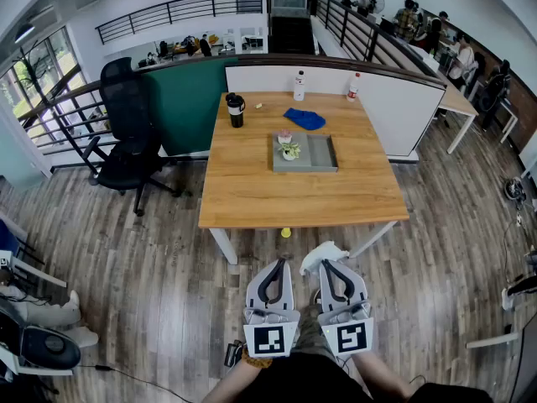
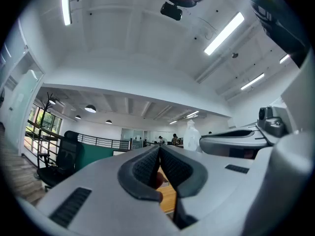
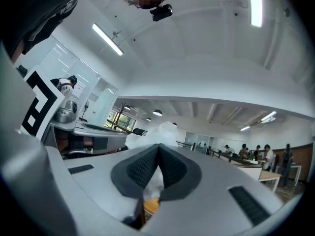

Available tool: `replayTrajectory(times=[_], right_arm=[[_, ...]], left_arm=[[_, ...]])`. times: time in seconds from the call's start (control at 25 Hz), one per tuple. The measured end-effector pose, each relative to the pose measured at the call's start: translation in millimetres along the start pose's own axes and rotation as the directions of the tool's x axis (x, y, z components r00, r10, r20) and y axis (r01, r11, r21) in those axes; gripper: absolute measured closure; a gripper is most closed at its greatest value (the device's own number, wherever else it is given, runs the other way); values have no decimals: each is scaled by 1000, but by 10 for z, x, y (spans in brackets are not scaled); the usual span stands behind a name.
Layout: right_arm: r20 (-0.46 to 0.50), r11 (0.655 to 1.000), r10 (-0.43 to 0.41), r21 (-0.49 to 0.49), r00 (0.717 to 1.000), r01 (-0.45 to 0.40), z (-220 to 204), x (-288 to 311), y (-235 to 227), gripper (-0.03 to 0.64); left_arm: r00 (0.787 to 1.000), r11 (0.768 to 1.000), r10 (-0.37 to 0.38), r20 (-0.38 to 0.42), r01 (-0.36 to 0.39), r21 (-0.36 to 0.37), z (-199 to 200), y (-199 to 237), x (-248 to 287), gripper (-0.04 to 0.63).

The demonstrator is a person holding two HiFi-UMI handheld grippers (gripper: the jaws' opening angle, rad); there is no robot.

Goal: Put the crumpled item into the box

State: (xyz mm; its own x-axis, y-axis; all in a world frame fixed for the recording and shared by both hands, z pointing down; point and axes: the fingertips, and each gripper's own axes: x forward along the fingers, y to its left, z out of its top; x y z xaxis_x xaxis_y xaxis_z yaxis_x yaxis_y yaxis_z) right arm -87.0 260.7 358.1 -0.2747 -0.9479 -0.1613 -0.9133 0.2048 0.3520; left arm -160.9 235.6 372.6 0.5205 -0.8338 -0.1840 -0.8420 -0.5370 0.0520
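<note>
The crumpled item (image 1: pixel 322 253) is a white wad of paper or plastic, pinched at the tip of my right gripper (image 1: pixel 326 265), which is shut on it. In the right gripper view the crumpled item (image 3: pixel 156 131) bulges beyond the closed jaws of the right gripper (image 3: pixel 158 152). My left gripper (image 1: pixel 278 264) hangs beside it, shut with nothing in it; its jaws meet at the tip of the left gripper (image 2: pixel 159 152). Both are held over the wood floor, short of the table. The box (image 1: pixel 321 154) is a grey open tray lying on the wooden table (image 1: pixel 252 191), far ahead.
Small objects (image 1: pixel 288 148) sit in the box's left end. A blue cloth (image 1: pixel 304 118), a black tumbler (image 1: pixel 236 110) and two bottles (image 1: pixel 299 86) stand on the table's far part. A black office chair (image 1: pixel 126 133) is at left. A small yellow thing (image 1: pixel 286 232) lies under the table edge.
</note>
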Motion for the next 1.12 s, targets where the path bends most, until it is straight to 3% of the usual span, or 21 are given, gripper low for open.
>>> replayTrajectory(times=[0.28,0.76,1.12], right_arm=[[59,1000,21,4,998,-21,113,8,13,611],[-43,1000,14,6,999,-14,-176,69,-313,611],[-38,999,34,13,999,-34,-249,185,-443,611]], left_arm=[[999,1000,14,30,-14,-13,30,-3,67,572],[999,999,28,45,-27,-39,31,-136,342,572],[998,999,47,38,-47,-6,-17,-155,471,572]])
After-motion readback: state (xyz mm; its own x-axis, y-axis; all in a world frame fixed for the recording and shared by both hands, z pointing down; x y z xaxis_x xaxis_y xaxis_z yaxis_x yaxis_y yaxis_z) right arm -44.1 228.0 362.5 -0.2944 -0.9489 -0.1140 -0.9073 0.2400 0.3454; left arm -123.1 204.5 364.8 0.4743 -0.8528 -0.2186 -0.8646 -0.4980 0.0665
